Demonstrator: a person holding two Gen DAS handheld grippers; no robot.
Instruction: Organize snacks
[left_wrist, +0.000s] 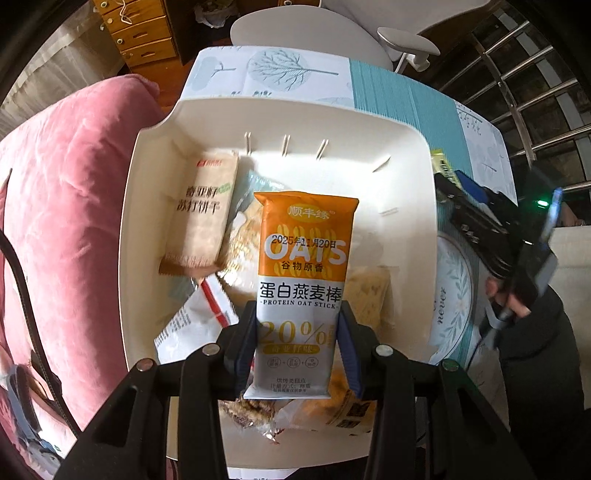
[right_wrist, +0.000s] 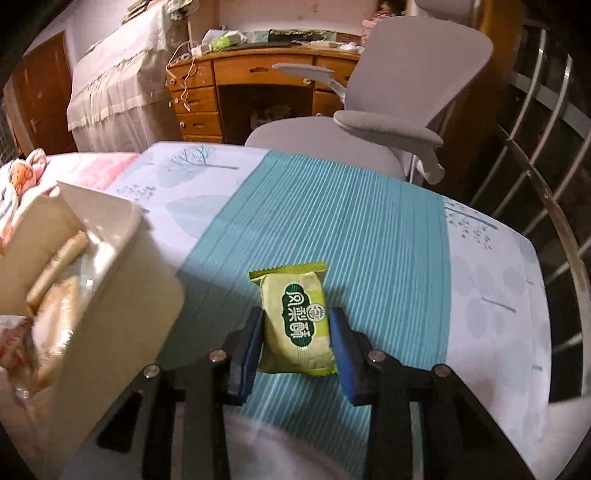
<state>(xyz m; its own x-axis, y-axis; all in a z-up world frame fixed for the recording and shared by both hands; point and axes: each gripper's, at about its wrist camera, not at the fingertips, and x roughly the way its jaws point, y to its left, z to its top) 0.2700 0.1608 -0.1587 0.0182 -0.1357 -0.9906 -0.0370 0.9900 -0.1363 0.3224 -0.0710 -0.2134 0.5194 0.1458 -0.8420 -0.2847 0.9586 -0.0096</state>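
My left gripper (left_wrist: 297, 325) is shut on an orange-and-white protein oat stick packet (left_wrist: 303, 273) and holds it above the cream bin (left_wrist: 406, 147). In the bin lie a beige cracker packet (left_wrist: 201, 214), a white-and-red packet (left_wrist: 199, 317) and several other snacks. My right gripper (right_wrist: 297, 332) is shut on a green pastry packet (right_wrist: 295, 321), low over the teal striped tablecloth (right_wrist: 332, 221). The bin's wall (right_wrist: 122, 295) shows at the left of the right wrist view. The right gripper also shows at the right edge of the left wrist view (left_wrist: 491, 229).
A pink cushion (left_wrist: 66, 206) lies left of the bin. A patterned plate (left_wrist: 454, 295) sits right of the bin. A grey office chair (right_wrist: 388, 110) stands at the table's far side, with a wooden desk (right_wrist: 240, 85) behind it. A metal railing (right_wrist: 546, 147) runs on the right.
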